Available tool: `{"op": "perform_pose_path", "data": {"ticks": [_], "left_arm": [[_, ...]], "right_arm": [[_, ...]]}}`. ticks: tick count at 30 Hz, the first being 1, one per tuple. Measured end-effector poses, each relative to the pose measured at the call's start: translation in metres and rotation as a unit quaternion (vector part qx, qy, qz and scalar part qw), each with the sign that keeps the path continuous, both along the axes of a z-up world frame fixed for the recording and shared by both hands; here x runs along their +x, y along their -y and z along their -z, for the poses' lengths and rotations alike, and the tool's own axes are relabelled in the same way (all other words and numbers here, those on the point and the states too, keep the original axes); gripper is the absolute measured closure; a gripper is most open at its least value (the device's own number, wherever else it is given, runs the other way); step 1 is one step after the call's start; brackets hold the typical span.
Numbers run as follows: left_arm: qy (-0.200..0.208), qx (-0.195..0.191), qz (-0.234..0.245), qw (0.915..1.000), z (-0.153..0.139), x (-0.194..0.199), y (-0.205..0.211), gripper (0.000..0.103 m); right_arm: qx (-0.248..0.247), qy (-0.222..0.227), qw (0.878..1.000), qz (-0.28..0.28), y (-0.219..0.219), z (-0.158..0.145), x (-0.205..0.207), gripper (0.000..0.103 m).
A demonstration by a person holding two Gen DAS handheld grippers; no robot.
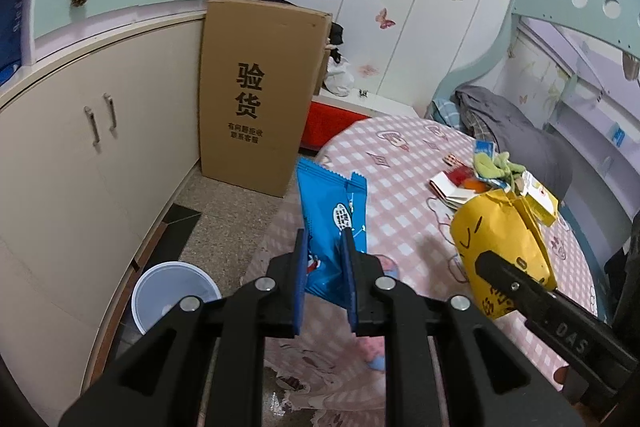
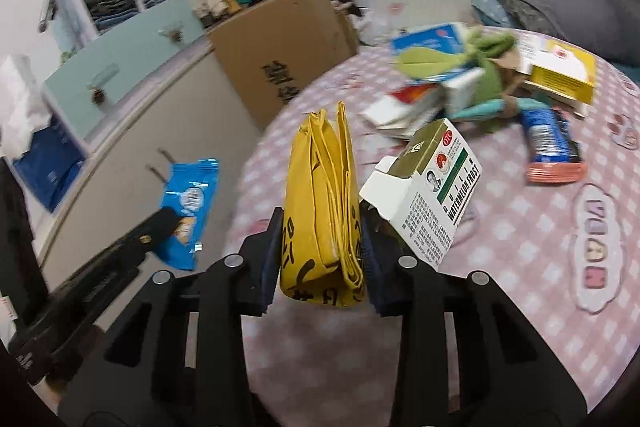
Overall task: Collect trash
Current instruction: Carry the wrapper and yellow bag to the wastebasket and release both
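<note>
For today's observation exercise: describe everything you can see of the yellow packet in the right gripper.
The yellow packet is a folded, crinkled paper-like bag with black printing. It stands on edge, clamped between the pads of the right gripper, lifted above the pink checked bedcover. A white-and-green medicine box sits against its right side.

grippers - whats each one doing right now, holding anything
Left gripper: closed on the blue snack wrapper.
Right gripper: closed on the folded yellow bag.
</note>
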State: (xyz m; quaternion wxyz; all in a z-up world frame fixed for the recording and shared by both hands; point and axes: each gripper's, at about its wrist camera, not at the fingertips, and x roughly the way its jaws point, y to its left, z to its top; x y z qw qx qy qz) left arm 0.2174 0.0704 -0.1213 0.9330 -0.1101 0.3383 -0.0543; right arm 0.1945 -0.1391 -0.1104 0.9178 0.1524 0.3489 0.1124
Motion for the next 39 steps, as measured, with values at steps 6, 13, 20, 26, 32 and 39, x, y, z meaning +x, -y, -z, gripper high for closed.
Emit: {"op": "perform_pose_path", "data": {"ticks": [6,13,20,26,32,39], "left_arm": [[-0.004,-0.012,-0.03,0.9995,0.004,-0.004,-0.036,0.087],[-0.021,-0.024,-0.044,0.9985,0.016,0.001,-0.061,0.087],[-0.016,-0.037,-0.044,0.9982,0.017,0.003,-0.067,0.087],[-0.025,-0.031,-0.096,0.9945,0.027,0.007,-0.106,0.087],[-0.052,-0.022,-0.16,0.9856,0.046,0.018,-0.157,0.087],[-0.082,0.002,-0.217,0.9728,0.076,0.035,-0.206,0.087]], "right_arm": [[-0.024,0.014,0.999,-0.047,-0.05,-0.004,0.006,0.068],[-0.011,0.003,0.998,-0.064,-0.069,0.009,0.019,0.068],[-0.014,0.015,0.996,-0.084,-0.086,0.003,0.016,0.068],[-0.021,0.015,0.991,-0.135,-0.13,0.006,0.03,0.068],[-0.029,0.0,0.979,-0.201,-0.2,0.025,0.06,0.067],[-0.022,-0.022,0.972,-0.234,-0.25,0.06,0.098,0.063]]}}
